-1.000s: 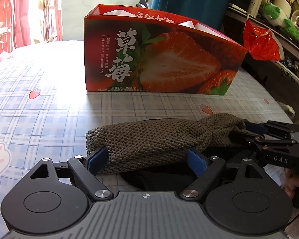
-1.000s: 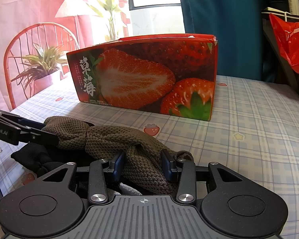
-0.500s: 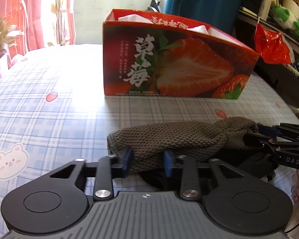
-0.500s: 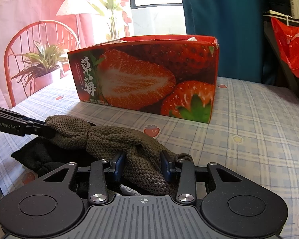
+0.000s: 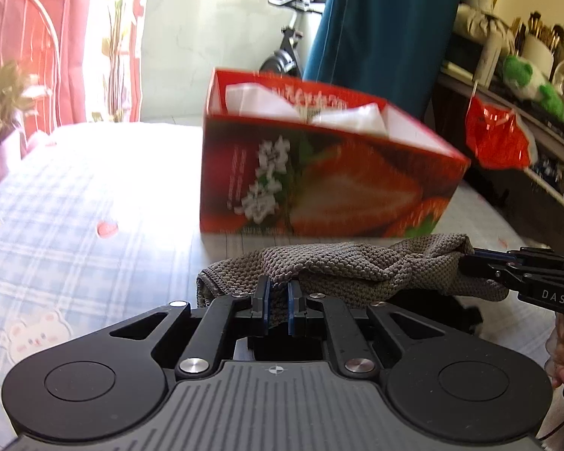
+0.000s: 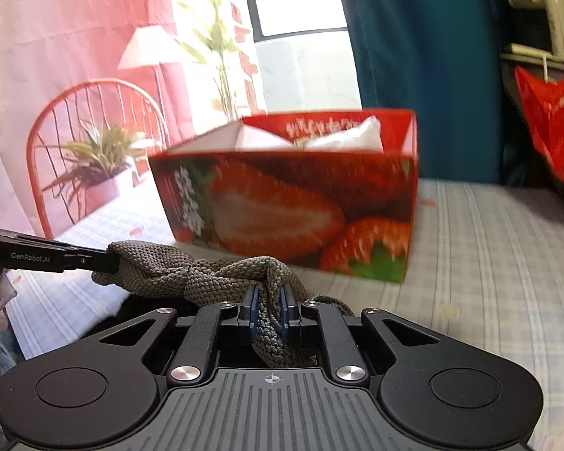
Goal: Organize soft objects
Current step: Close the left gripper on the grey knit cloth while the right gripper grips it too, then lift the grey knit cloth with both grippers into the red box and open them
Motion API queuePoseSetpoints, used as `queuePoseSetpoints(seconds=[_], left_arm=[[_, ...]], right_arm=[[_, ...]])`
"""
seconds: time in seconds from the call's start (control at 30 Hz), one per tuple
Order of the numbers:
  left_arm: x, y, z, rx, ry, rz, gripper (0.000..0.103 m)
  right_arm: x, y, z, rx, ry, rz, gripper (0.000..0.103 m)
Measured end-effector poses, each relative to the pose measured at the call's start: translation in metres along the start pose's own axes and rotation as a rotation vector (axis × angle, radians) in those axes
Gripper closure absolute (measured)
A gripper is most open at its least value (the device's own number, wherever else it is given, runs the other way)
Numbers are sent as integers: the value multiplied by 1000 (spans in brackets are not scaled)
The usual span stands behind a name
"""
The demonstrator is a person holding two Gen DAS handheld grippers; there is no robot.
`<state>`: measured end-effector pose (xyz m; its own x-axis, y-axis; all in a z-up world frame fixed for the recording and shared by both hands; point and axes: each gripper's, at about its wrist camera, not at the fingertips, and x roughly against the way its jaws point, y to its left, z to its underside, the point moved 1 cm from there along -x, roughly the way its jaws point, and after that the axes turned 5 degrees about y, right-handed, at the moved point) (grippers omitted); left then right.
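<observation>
A grey-brown knitted cloth (image 5: pixel 349 267) hangs stretched between both grippers above the table. My left gripper (image 5: pixel 276 306) is shut on its left end. My right gripper (image 6: pixel 269 310) is shut on its other end; it also shows at the right of the left wrist view (image 5: pixel 470 259). The left gripper shows at the left of the right wrist view (image 6: pixel 97 261). The cloth (image 6: pixel 206 274) is bunched and twisted. Behind it stands an open red strawberry box (image 5: pixel 319 188), also seen in the right wrist view (image 6: pixel 289 203), with white items (image 5: pixel 267 101) inside.
The table has a checked blue cloth (image 5: pixel 75 225) with strawberry and bear prints. A dark garment (image 5: pixel 466 315) lies under the knitted cloth. A red chair (image 6: pixel 94 112) and potted plant (image 6: pixel 94 165) stand at the left. A shelf with a red bag (image 5: pixel 496 139) is at the right.
Both grippers have closed tighter on the knitted cloth and lifted it off the table. The views now look down into the open box.
</observation>
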<state>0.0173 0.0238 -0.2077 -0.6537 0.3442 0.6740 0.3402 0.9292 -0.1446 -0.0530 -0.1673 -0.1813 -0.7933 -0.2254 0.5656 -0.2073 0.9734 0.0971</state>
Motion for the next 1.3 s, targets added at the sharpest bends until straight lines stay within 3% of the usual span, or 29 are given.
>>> queuePoseSetpoints(seconds=[0.33, 0.57, 0.73, 0.83, 0.87, 0.93, 1.0, 1.03, 1.07, 1.3], left_arm=[[39, -6, -60, -29, -182, 30, 93], [28, -19, -111, -38, -269, 47, 97], [-2, -23, -136, -47, -231, 59, 98], [-21, -17, -131, -33, -171, 75, 97], [-23, -14, -127, -16, -147, 90, 95], [-26, -11, -116, -5, -112, 146, 82], [-26, -9, -105, -23, -91, 155, 42], [-25, -10, -99, -35, -89, 156, 37], [-24, -10, -93, -48, -86, 155, 33], [-39, -11, -74, -112, 2, 135, 32]], right_arm=[[24, 3, -67, 55, -130, 2, 92], [10, -4, -123, 35, -169, 67, 93], [-11, -8, -151, 64, -159, 101, 94], [-27, -13, -155, 72, -122, 138, 94], [-32, -16, -154, 71, -108, 153, 94], [-42, -23, -150, 52, -82, 172, 94], [-50, -31, -144, 20, -58, 181, 94], [-53, -34, -141, 8, -49, 184, 94], [-55, -36, -138, 0, -43, 187, 95], [-60, -38, -130, -8, -31, 187, 95]])
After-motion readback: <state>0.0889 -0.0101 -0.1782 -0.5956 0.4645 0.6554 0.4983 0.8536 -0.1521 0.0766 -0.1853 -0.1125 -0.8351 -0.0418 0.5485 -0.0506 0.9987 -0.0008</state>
